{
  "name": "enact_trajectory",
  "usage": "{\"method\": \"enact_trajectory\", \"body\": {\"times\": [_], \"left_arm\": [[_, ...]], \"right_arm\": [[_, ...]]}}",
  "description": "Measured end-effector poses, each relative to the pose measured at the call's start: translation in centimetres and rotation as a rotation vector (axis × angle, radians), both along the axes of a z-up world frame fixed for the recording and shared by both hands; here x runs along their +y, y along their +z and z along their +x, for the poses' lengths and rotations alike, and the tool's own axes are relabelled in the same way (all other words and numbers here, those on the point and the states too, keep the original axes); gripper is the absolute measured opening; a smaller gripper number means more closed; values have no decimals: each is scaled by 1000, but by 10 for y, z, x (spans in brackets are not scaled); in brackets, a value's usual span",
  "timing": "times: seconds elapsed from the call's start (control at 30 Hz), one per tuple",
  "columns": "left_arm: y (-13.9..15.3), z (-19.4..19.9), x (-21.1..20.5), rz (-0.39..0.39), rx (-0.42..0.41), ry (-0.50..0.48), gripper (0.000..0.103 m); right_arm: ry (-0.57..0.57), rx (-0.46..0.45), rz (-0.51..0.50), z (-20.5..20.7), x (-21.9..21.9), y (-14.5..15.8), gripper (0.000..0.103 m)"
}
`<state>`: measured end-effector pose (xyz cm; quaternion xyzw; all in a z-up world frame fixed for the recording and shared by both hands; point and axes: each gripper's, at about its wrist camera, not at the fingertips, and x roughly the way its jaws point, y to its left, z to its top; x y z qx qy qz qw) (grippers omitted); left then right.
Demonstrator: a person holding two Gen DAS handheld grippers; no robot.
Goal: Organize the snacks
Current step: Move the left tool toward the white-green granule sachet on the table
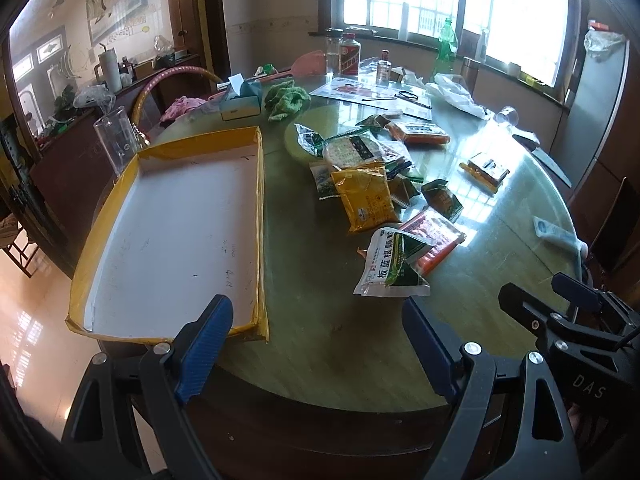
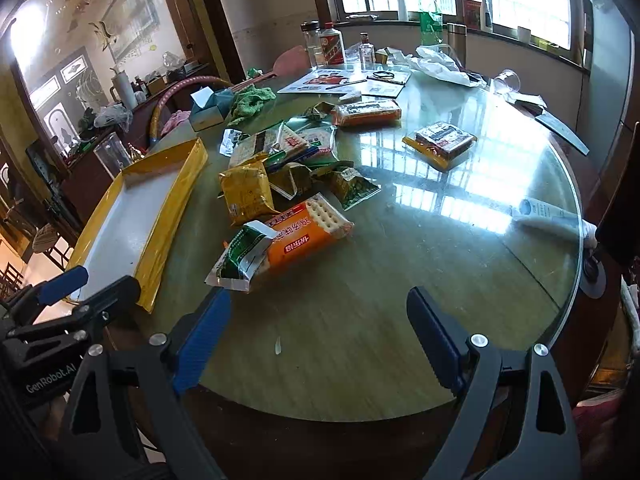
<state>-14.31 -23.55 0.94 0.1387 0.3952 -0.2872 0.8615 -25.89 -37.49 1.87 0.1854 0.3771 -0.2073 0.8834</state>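
Note:
A shallow yellow-rimmed tray (image 1: 260, 216) with a white floor lies empty on the left of the round glass table; it also shows in the right wrist view (image 2: 176, 200). A heap of snack packets lies mid-table: a yellow bag (image 1: 366, 200) (image 2: 244, 196), an orange cracker pack (image 2: 308, 232) (image 1: 436, 240), a green-and-white sachet (image 1: 394, 268) (image 2: 240, 256). Two more packs (image 2: 368, 114) (image 2: 440, 142) lie farther back. My left gripper (image 1: 320, 344) is open and empty over the table's near edge. My right gripper (image 2: 320, 340) is open and empty, just short of the sachet.
Bottles (image 2: 332, 48), a green cloth (image 1: 286, 100), a tissue box (image 1: 240, 100), papers and a plastic bag (image 2: 440, 64) crowd the far side. A knife (image 1: 544, 156) lies at the right. A glass (image 1: 114, 140) stands by the tray. A tube (image 2: 552, 216) lies at the right rim.

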Motion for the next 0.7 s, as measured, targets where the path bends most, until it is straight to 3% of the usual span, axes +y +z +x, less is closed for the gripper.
{"method": "enact_trajectory", "body": {"times": [0.7], "left_arm": [[9, 6, 5, -19, -6, 4, 87]], "right_arm": [[8, 12, -44, 2, 1, 9, 90]]}}
